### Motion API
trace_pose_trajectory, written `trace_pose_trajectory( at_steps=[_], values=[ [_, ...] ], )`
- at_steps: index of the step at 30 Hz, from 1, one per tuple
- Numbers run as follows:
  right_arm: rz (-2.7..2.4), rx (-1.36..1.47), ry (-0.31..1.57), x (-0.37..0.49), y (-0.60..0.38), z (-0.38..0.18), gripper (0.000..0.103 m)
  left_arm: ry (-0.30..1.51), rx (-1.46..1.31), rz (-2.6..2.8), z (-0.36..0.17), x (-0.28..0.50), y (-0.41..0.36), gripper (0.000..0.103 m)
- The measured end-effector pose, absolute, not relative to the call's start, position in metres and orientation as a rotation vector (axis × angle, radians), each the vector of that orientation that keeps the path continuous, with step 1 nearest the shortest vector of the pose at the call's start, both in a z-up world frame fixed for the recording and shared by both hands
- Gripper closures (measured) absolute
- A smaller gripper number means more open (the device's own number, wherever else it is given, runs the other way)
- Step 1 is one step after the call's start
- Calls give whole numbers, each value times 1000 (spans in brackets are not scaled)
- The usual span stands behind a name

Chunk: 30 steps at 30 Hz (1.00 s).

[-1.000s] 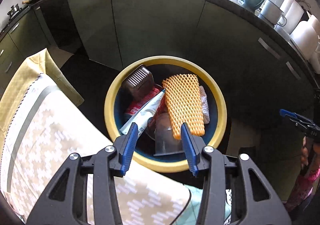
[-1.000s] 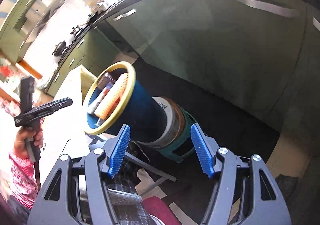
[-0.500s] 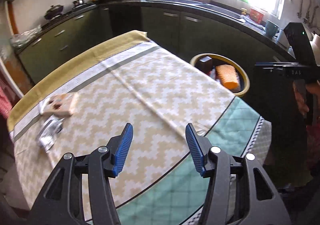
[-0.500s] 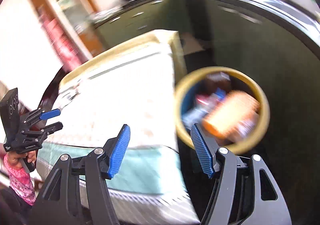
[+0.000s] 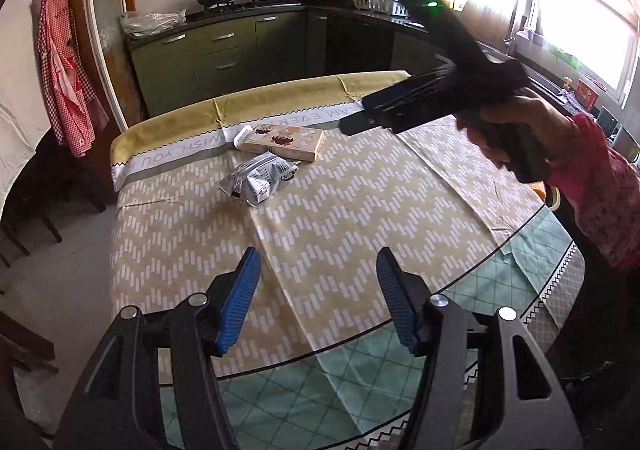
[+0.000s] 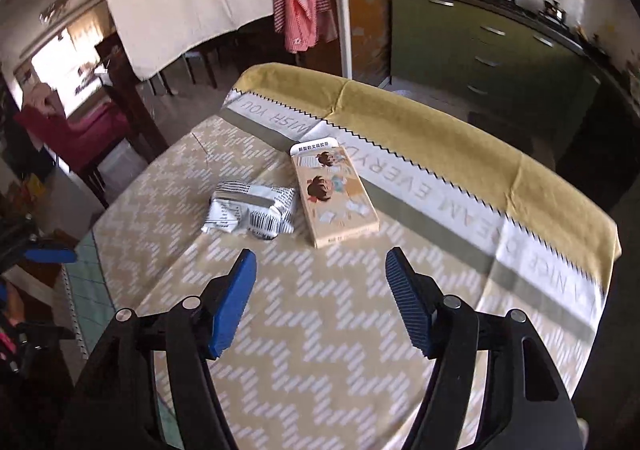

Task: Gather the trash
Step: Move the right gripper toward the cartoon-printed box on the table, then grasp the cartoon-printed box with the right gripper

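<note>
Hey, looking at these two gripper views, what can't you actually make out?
- Trash bin: left view, nearly all hidden behind the person's sleeve.
- Silver wrapper: print too small and blurred in both views.
- Flat box: underside hidden against the tablecloth.
- Right gripper: fingertips hidden in the left view.

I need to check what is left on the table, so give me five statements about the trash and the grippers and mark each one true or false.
1. A crumpled silver wrapper lies on the tablecloth. True.
2. A flat box printed with cartoon children lies beside the wrapper. True.
3. The right gripper is holding the box. False: its jaws are opening, nothing is between them, and the box lies farther out on the table.
4. The left gripper is clamped on the wrapper. False: its jaws are opening over bare cloth, well short of the wrapper.
5. The box stands upright on its end. False: it lies flat, picture side up.
</note>
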State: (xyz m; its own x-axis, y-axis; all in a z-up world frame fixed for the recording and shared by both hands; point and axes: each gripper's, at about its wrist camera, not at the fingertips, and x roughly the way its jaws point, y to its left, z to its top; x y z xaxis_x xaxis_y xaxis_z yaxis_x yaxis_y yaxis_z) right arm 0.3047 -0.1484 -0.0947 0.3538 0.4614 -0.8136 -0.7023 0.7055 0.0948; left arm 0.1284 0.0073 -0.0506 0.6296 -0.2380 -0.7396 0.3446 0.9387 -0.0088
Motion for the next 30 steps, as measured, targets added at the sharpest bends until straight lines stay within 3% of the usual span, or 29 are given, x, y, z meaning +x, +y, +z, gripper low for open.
trace_pose_trajectory(
  at_steps=[11,30],
  values=[
    [848,-575,1079,370,-88,-137,31,824,134,-361,-55,139,20,42],
    [872,-699,1221,401,-49,-170,31,832,118,-388,-61,157,28,41]
  ],
)
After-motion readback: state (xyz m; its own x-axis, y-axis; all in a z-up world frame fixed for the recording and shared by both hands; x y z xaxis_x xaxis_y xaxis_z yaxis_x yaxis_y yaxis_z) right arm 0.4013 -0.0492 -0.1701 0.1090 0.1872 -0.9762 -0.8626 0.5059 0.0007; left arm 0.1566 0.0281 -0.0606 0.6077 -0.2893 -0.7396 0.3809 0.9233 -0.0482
